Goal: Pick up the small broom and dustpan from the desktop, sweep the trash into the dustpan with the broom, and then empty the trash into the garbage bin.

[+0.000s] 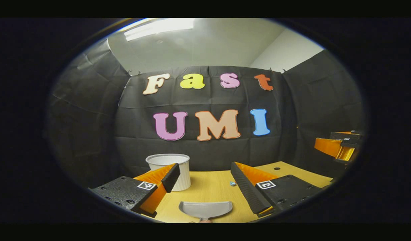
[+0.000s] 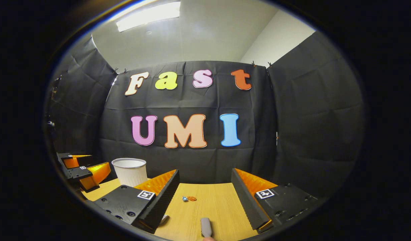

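In the left gripper view the grey dustpan (image 1: 205, 209) lies on the wooden desktop (image 1: 209, 190), below and between my fingers, its mouth facing away. My left gripper (image 1: 203, 175) is open above it and holds nothing. A small blue scrap of trash (image 1: 232, 183) lies beside my right finger. In the right gripper view a grey handle end (image 2: 206, 227), seemingly the small broom's, lies near the bottom edge. My right gripper (image 2: 205, 182) is open over it and holds nothing. Blue and orange trash (image 2: 189, 198) lies ahead on the desk. The white garbage bin (image 1: 170, 167) (image 2: 130, 170) stands at the back left.
The black cloth wall closes off the back and sides of the desk. The desktop (image 2: 212, 204) has a small round hole (image 1: 276, 168) at the far right. The right gripper shows off at the right (image 1: 339, 147), the left gripper at the left (image 2: 81, 170).
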Demonstrator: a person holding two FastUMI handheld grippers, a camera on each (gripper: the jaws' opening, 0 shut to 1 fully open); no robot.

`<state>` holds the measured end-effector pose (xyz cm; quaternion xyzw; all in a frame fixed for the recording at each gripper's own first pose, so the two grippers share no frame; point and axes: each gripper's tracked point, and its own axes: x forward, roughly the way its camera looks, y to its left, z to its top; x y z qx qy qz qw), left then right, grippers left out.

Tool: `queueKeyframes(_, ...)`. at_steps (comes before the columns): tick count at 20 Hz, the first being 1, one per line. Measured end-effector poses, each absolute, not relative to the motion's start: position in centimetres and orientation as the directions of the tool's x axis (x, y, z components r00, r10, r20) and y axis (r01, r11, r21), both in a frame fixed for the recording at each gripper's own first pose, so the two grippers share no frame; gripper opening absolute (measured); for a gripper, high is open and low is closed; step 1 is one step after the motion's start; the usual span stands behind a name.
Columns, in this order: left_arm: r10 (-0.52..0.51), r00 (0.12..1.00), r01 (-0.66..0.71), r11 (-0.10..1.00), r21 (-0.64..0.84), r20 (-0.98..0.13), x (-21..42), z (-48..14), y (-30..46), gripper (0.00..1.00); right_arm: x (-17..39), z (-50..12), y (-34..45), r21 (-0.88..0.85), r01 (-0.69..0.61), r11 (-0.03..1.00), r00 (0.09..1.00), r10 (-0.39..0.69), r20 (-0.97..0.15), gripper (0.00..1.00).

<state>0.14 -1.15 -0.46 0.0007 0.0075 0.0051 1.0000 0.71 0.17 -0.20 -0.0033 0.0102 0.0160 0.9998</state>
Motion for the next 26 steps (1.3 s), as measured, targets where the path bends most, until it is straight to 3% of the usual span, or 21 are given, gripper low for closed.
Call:
queueKeyframes(16,0.008,0.998,-0.008,1.0,0.007,-0.063,0.3,-1.9,-2.5,0.93,1.3,-2.4,-0.7,-0.002,-0.062,0.998,0.995,0.061,-0.082,0.93)
queueKeyframes(21,-0.019,0.985,0.019,1.0,0.001,-0.174,-0.2,-5.0,-4.7,0.95,1.1,-6.3,-1.1,0.007,-0.146,0.989,0.968,0.145,-0.203,0.93)
queueKeyframes(23,0.0,0.975,0.007,1.0,0.031,-0.222,-0.5,-6.9,-4.6,0.92,0.8,-8.3,-1.1,0.026,-0.195,0.98,0.946,0.195,-0.257,0.93)
queueKeyframes(26,-0.001,0.94,0.013,0.999,0.032,-0.34,-1.6,-11.0,-4.6,0.92,1.1,-12.0,-1.5,0.028,-0.22,0.975,0.907,0.215,-0.362,0.93)
